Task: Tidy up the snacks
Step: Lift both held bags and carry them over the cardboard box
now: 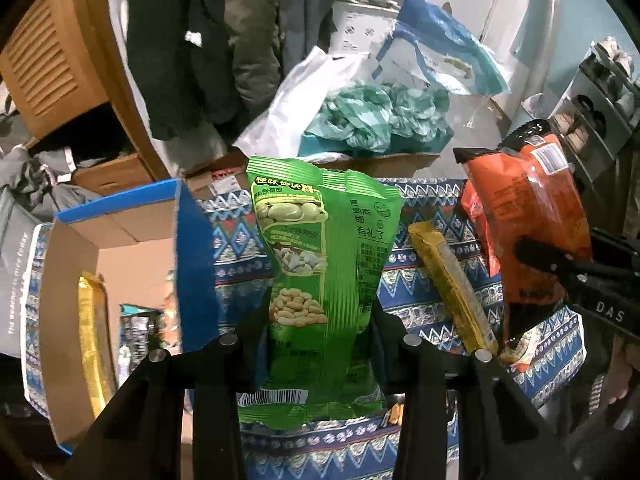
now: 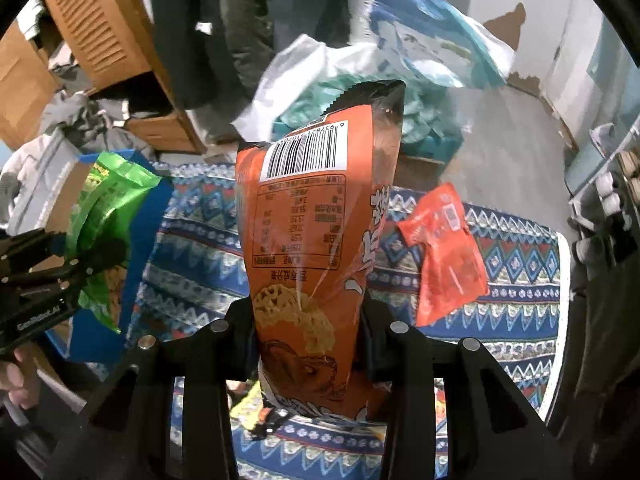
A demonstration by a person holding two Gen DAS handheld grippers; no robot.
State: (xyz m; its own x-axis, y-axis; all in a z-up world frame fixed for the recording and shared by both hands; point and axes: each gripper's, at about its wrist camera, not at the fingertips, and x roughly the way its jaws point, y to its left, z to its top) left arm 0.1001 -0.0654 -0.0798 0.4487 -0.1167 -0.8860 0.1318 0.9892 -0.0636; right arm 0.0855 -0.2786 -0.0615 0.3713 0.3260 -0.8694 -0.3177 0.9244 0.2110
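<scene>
My left gripper (image 1: 320, 320) is shut on a green nut bag (image 1: 324, 248), held upright above the patterned cloth; it shows again as the green nut bag (image 2: 108, 216) at the left of the right wrist view. My right gripper (image 2: 310, 320) is shut on an orange noodle-snack bag (image 2: 316, 220), barcode end up, also seen as the orange bag (image 1: 528, 216) at the right of the left wrist view. A cardboard box with blue flaps (image 1: 120, 232) stands at the left and holds a gold packet (image 1: 92, 336) and other snacks.
A yellow snack bar (image 1: 452, 284) and a small red packet (image 2: 444, 252) lie on the blue patterned cloth (image 2: 520, 264). Behind it are plastic bags (image 1: 360, 108), hanging dark clothes (image 1: 180, 40), a wooden cabinet (image 1: 52, 60) and a shoe rack (image 1: 600, 92).
</scene>
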